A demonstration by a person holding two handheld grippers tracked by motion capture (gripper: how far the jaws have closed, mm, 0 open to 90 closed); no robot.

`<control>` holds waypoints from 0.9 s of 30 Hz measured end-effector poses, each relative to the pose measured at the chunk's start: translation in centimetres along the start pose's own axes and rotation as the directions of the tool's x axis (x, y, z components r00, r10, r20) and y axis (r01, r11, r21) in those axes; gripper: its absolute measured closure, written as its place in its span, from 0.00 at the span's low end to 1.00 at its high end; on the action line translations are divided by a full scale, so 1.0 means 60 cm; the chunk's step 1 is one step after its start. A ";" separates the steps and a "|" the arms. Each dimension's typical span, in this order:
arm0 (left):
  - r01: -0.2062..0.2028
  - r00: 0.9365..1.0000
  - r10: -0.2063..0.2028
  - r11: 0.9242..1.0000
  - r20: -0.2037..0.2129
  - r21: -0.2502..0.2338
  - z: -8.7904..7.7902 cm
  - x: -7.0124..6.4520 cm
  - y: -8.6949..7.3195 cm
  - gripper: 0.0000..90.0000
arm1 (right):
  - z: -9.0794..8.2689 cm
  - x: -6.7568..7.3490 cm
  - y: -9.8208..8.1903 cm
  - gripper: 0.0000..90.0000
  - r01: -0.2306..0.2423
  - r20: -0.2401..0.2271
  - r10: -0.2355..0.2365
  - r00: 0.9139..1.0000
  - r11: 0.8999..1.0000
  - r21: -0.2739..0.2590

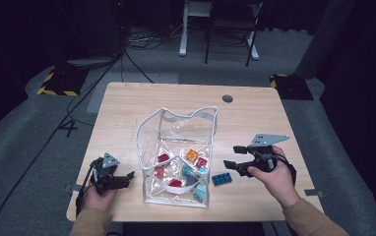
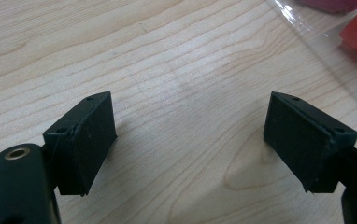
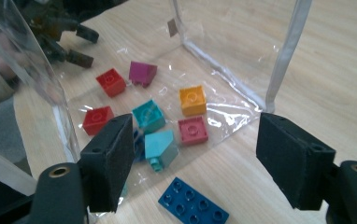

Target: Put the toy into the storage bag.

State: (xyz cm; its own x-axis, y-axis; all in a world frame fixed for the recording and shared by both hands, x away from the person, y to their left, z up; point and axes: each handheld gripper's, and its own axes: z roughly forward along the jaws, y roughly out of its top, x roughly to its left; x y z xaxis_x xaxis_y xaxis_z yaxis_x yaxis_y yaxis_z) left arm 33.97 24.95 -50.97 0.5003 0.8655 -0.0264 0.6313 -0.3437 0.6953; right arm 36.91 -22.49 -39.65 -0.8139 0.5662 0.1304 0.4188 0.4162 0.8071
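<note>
1. At the near left we see the left gripper [image 1: 127, 178] resting low on the table [image 1: 127, 103], held by the left hand [image 1: 97, 196]. Its jaws stand wide apart with bare wood between them, and they point right toward the bag.
2. In the middle we find the clear bag [image 1: 149, 125], its mouth open and its white-edged walls standing up. Small bricks lie on its near panel: red, magenta, orange, pink and teal ones, loosely scattered.
3. Just right of the bag's near right corner lies the blue brick [image 1: 221, 179], flat on the table, studs up, outside the bag.
4. Right of that, the right gripper [image 1: 233, 156] is held by the right hand [image 1: 269, 177], a little above the table and pointing left. Its jaws are spread wide with nothing between them. In the right gripper view the blue brick [image 3: 193, 205] lies below and between the jaws, untouched.
</note>
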 end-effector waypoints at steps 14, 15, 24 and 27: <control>0.000 1.000 0.000 1.000 0.000 0.000 0.000 0.000 0.000 0.19 | 0.048 -0.005 -0.073 0.29 -0.019 -0.004 0.019 1.000 0.997 0.073; 0.000 1.000 0.000 1.000 0.000 0.000 0.000 0.000 0.000 0.19 | 0.051 -0.006 -0.078 0.29 -0.021 -0.002 0.021 1.000 0.997 0.080; 0.000 1.000 0.000 1.000 0.001 0.000 0.000 0.000 0.000 0.19 | 0.073 -0.008 -0.111 0.27 -0.021 0.014 0.020 1.000 0.992 0.125; 0.001 1.000 -0.001 1.000 -0.001 0.000 0.000 0.000 0.000 0.19 | 0.079 -0.010 -0.117 0.26 -0.015 0.010 0.014 1.000 0.990 0.139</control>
State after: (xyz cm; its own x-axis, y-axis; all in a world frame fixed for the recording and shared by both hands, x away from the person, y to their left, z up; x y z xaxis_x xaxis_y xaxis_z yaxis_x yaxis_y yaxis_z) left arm 33.96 24.94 -50.97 0.4994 0.8659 -0.0265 0.6315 -0.3430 0.6954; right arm 36.36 -22.36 -48.14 -0.8037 0.5794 0.1356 0.4832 0.5026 0.7169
